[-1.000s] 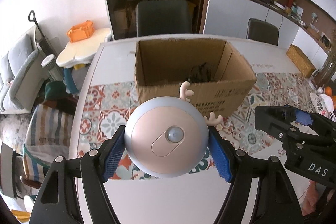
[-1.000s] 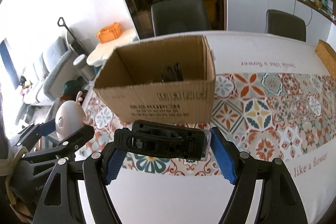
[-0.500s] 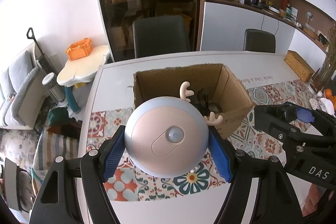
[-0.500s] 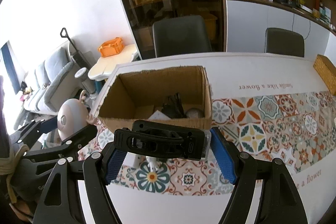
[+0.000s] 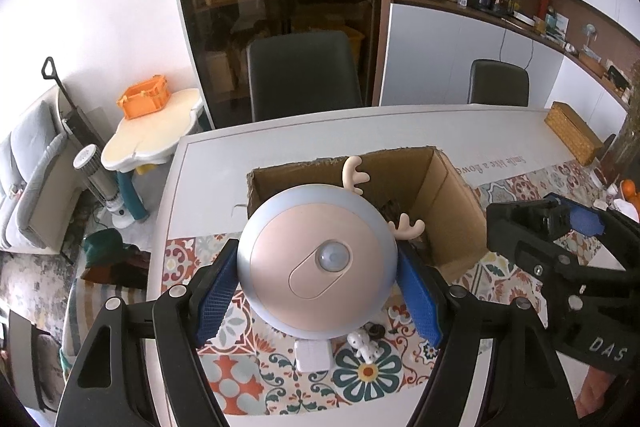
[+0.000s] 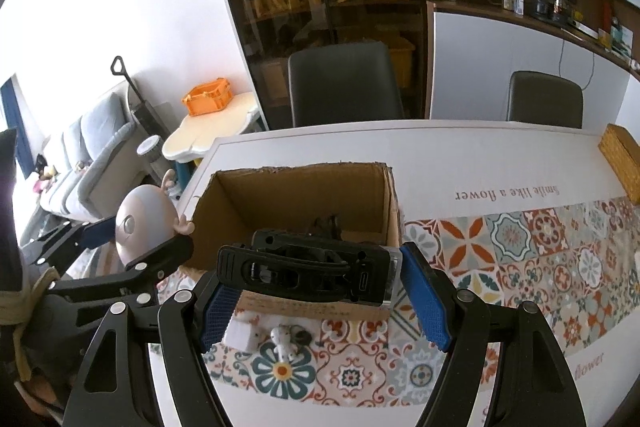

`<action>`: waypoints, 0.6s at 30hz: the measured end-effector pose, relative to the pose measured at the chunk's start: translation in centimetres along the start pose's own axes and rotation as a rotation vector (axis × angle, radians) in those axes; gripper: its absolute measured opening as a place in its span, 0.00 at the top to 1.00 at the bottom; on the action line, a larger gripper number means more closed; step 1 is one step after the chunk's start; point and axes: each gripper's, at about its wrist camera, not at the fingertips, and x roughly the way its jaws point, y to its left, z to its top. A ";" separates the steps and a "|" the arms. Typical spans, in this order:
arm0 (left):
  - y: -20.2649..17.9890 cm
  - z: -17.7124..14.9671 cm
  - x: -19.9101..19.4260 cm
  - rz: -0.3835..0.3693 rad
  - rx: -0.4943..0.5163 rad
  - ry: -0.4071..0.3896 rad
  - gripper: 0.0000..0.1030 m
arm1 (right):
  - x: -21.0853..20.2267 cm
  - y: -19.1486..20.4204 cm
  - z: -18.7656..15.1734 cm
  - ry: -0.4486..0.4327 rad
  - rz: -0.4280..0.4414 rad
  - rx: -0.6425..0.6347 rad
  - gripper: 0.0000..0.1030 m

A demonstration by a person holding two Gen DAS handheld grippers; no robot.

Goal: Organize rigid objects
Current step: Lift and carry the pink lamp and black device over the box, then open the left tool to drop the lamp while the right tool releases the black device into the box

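Carrying loads toward the cardboard box (image 5: 448,211), both grippers look mid-delivery. Largest first: the left gripper (image 5: 318,287) clamps the antlered round lamp (image 5: 316,259) over the box's near-left corner; the right gripper (image 6: 320,289) grips a black device (image 6: 304,273) at its near wall. Next, each needs centring, then releasing. Since a second ago, both have risen, revealing the box interior.
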 end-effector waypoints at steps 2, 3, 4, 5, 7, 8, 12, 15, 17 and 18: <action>0.2 0.4 0.8 -0.001 0.000 0.014 0.27 | 0.5 -0.1 0.4 0.007 -0.006 0.000 0.27; 0.3 0.7 1.2 -0.001 -0.002 0.020 0.27 | 0.9 -0.1 0.6 0.012 -0.006 0.000 0.27; 0.3 0.9 1.6 0.001 -0.004 0.027 0.27 | 1.1 -0.2 0.8 0.016 -0.011 0.002 0.27; 0.4 1.1 1.9 0.002 -0.004 0.032 0.27 | 1.3 -0.3 0.8 0.017 -0.013 0.004 0.27; 0.4 1.5 2.7 0.005 -0.002 0.044 0.27 | 1.9 -0.5 1.3 0.025 -0.019 0.008 0.27; 0.5 1.7 3.0 0.004 -0.001 0.052 0.27 | 2.1 -0.6 1.4 0.028 -0.021 0.011 0.27; 0.4 2.3 4.7 0.005 0.004 0.092 0.27 | 3.3 -1.0 2.1 0.051 -0.026 0.020 0.27; 0.3 2.5 5.7 0.011 0.014 0.112 0.27 | 4.0 -1.1 2.4 0.068 -0.032 0.022 0.27; 0.4 2.7 6.3 0.012 0.013 0.130 0.27 | 4.5 -1.1 2.4 0.076 -0.039 0.019 0.27; 0.4 2.7 6.7 0.009 0.014 0.139 0.27 | 4.7 -1.1 2.5 0.079 -0.039 0.019 0.27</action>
